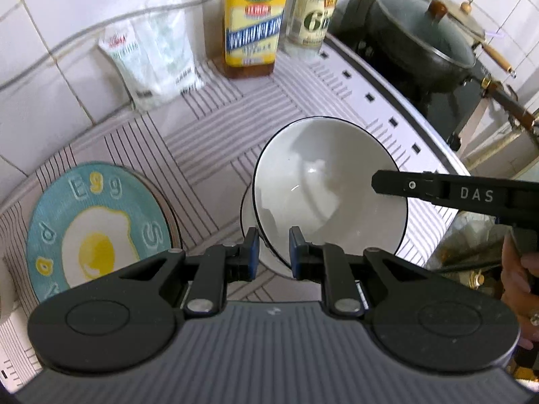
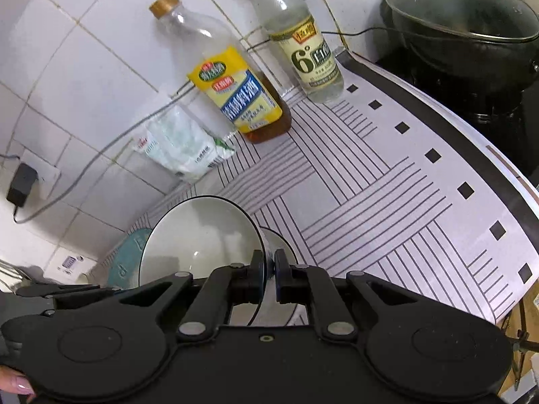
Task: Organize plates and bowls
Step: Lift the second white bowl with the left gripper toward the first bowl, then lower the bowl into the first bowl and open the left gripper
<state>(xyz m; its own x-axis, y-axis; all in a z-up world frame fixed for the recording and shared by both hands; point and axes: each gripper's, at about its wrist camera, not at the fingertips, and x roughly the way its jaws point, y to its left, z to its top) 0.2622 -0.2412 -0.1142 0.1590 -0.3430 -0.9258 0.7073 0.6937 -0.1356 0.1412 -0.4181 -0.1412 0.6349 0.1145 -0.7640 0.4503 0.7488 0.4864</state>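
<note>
A white bowl (image 1: 323,181) with a thin black rim hangs tilted above the striped mat, its inside facing me. My left gripper (image 1: 274,252) is shut on its near rim. My right gripper (image 1: 375,181) comes in from the right over the bowl's far side. In the right wrist view that right gripper (image 2: 268,262) is shut on the rim of the same bowl (image 2: 198,232). A second white bowl (image 1: 247,215) shows just behind and under the first; whether the two are nested I cannot tell. A teal fried-egg plate (image 1: 97,229) lies at the left on a brown-rimmed plate.
Against the tiled wall stand a yellow-labelled oil bottle (image 1: 251,27), a clear vinegar bottle (image 1: 311,13) and a white bag (image 1: 155,50). A dark lidded pot (image 1: 424,37) sits on the stove at the right, past the mat's edge (image 1: 414,114). A charger (image 2: 20,185) hangs in a wall socket.
</note>
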